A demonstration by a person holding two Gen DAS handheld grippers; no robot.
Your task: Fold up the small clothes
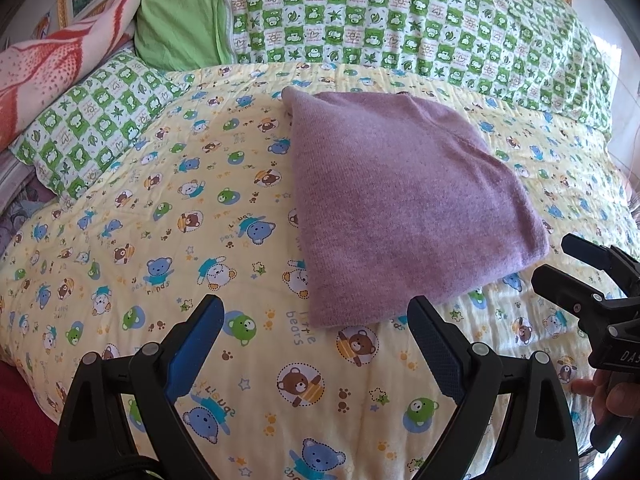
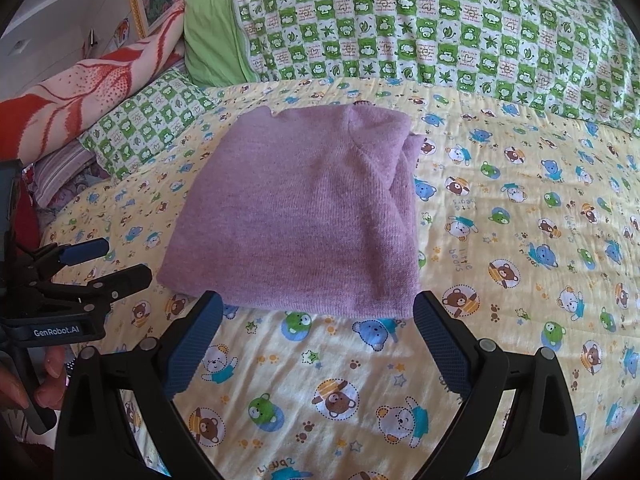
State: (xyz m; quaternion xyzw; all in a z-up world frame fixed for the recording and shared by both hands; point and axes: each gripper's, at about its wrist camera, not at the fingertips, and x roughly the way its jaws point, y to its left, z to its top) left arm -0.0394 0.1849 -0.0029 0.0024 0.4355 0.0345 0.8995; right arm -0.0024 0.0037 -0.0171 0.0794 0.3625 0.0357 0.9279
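Purple sweater point(image 1: 404, 208), folded into a flat block, lies on a yellow bear-print quilt point(image 1: 160, 240) in front of both grippers, touching neither. Left gripper point(image 1: 316, 320) and right gripper point(image 2: 318, 312) each hover just short of its near edge with blue-padded fingers spread apart and nothing between them. Green checked bedding point(image 2: 440, 20) lies behind the sweater.
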